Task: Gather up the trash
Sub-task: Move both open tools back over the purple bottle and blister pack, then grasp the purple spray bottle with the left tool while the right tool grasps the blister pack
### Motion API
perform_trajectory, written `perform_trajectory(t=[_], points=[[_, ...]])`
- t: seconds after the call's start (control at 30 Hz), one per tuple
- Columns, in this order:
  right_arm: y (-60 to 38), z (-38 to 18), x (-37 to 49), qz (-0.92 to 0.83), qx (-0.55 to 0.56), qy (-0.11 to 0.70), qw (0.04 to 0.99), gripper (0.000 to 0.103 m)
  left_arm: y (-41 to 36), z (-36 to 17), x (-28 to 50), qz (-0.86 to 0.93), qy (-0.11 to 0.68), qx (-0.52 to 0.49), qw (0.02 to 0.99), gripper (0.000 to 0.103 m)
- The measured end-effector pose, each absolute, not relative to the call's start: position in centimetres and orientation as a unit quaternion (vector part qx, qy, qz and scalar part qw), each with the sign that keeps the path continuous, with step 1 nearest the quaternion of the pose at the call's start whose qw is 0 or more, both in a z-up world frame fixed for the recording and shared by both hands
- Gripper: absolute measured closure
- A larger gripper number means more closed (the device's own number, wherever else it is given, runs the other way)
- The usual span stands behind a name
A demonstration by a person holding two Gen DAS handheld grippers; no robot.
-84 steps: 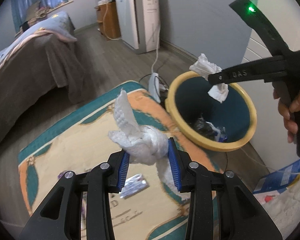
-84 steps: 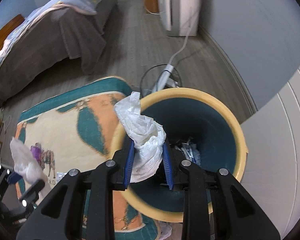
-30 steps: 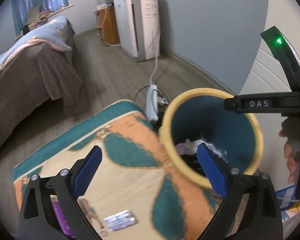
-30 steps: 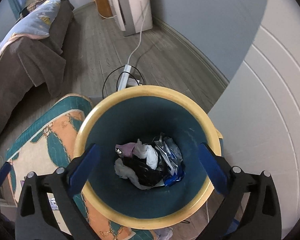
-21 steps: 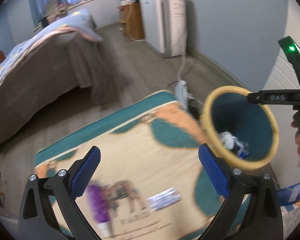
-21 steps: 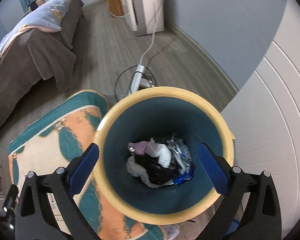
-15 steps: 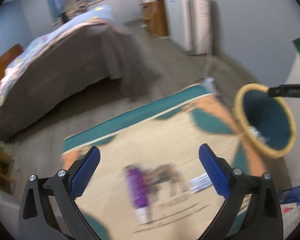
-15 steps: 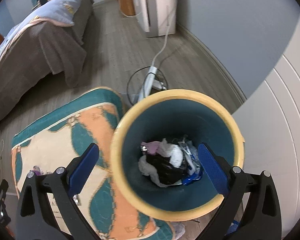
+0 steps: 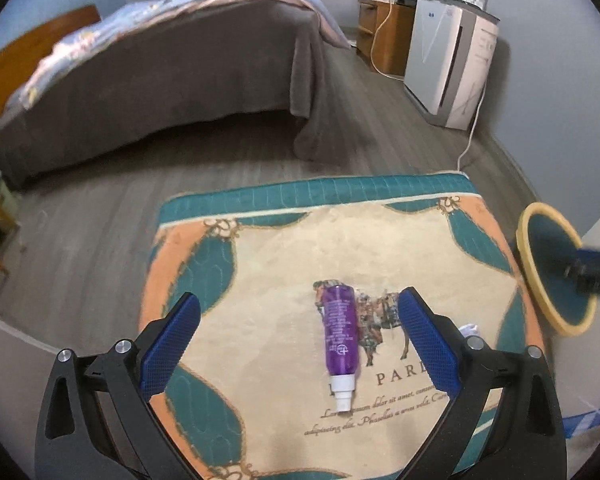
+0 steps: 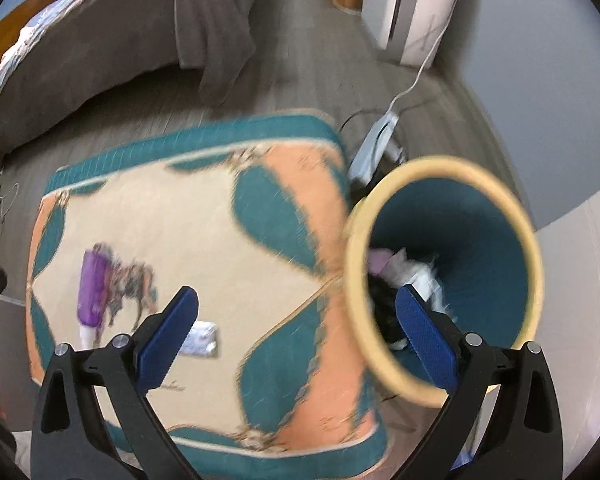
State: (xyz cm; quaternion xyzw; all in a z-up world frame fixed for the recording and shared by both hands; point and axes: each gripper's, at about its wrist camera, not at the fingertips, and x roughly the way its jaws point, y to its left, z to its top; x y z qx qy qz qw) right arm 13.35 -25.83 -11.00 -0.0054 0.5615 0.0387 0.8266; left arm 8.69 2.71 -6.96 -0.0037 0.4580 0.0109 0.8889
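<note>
Having released their tissues, both hand-held grippers, left (image 9: 300,344) and right (image 10: 296,332), gape (empty).

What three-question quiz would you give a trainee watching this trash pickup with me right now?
1. True or false: the left gripper is shut on the purple bottle.
2. Where does the purple bottle lie? A) on the bed B) on the patterned rug C) in the bin
3. Fill in: the bin with the yellow rim stands just off the rug's ____ edge, as the left wrist view shows it.

Key
1. False: both the left gripper and the right gripper are open and hold nothing.
2. B; it lies on its side, white cap toward the camera.
3. right
</note>
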Motion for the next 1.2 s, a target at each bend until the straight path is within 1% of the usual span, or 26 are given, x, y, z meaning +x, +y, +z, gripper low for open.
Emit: perform_trajectory(t=[0.2, 0.37, 0.53, 0.77, 0.93, 1.17, 1.2], points=[[-22.8, -14.8, 12.1, 0.051, 0.029, 0.598, 0.799, 0.006, 3.2, -8.7, 9.9, -0.002, 0.497, 0.010, 0.868, 0.005], [-20.0, -17.2, 12.0, 0.056, -0.011, 0.616, 0.786, 0.006, 2.9, -10.1, 9.7, -0.020, 0.504, 0.055, 0.862, 0.005], [-18.6, -18.2, 12.0, 0.064, -0.005, 0.626, 0.777, 0.006, 3.8, -11.5, 9.6, -0.016, 0.518, 0.059, 0.853, 0.005], [-16.8, -19.2, 11.9, 0.070, -0.029, 0.629, 0.773, 0.007, 4.5, -13.0, 10.1, -0.006, 0.531, 0.046, 0.846, 0.005], [-16.1, -19.8, 11.8, 0.070, -0.032, 0.633, 0.771, 0.010, 3.6, -13.9, 10.4, -0.018, 0.540, 0.042, 0.841, 0.005], [-16.6, -20.0, 11.7, 0.068, -0.022, 0.635, 0.769, 0.012, 2.3, -15.8, 10.9, -0.026, 0.551, 0.056, 0.832, 0.005], [-16.7, -20.1, 12.0, 0.069, -0.020, 0.636, 0.769, 0.014, 2.2, -16.1, 11.0, -0.027, 0.554, 0.056, 0.830, 0.005]])
